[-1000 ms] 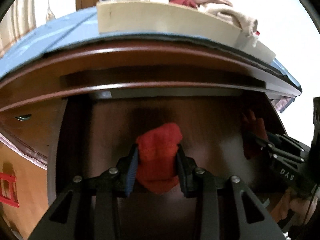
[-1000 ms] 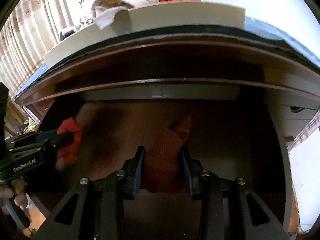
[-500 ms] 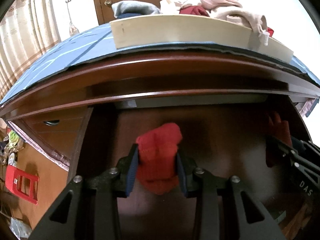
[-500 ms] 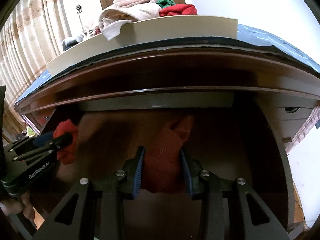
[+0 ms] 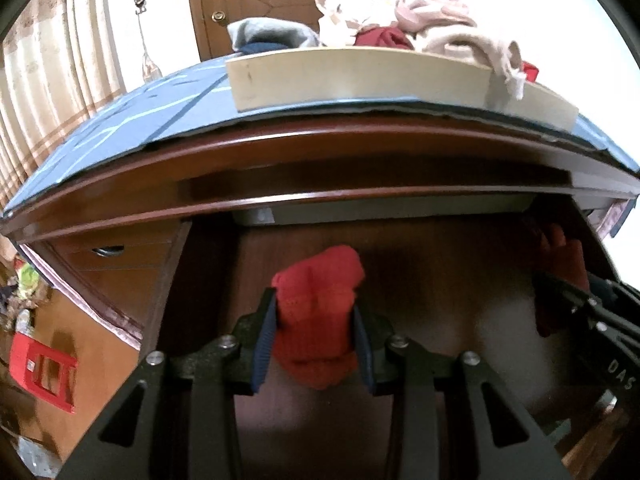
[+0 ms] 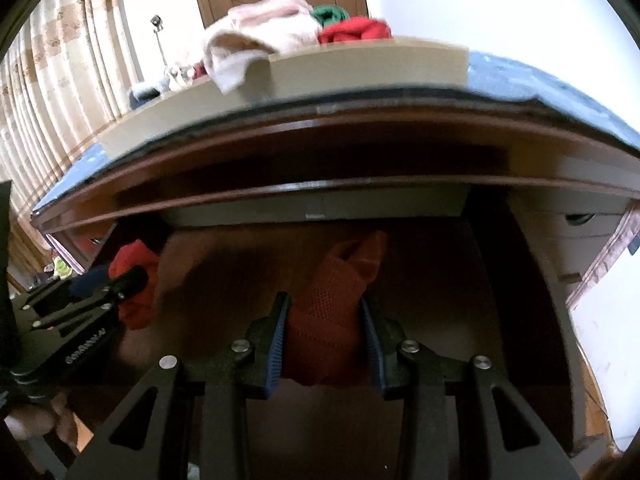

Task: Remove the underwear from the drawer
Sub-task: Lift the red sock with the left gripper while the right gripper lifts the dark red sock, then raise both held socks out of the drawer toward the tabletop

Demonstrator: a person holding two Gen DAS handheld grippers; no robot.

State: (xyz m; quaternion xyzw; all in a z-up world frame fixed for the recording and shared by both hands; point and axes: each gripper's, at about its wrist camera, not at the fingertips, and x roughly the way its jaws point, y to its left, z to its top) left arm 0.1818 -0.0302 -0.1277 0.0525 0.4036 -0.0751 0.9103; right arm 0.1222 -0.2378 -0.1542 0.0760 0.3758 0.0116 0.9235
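Red knitted underwear (image 5: 316,320) is bunched between the blue pads of my left gripper (image 5: 314,308), which is shut on it above the open dark wooden drawer (image 5: 420,264). My right gripper (image 6: 326,304) is shut on a wad of red mesh underwear (image 6: 332,320) over the same drawer (image 6: 440,272). Each view shows the other gripper at its side: the right gripper (image 5: 568,296) with red cloth (image 5: 564,264), the left gripper (image 6: 120,284) with red cloth (image 6: 136,264). Whether both hold one garment cannot be told.
The desk edge (image 5: 320,148) overhangs the drawer. On its blue mat (image 5: 140,128) stands a beige tray (image 5: 360,76) heaped with clothes (image 5: 420,28). Behind are a wooden door (image 5: 272,0) and curtains (image 5: 52,80). A red stool (image 5: 40,368) is on the floor at left. A hand (image 6: 32,420) grips the left tool.
Both views have tipped upward, so the desk edge sits lower in frame and more of the tray, clothes and door shows. Both grips on the red cloth are unchanged.
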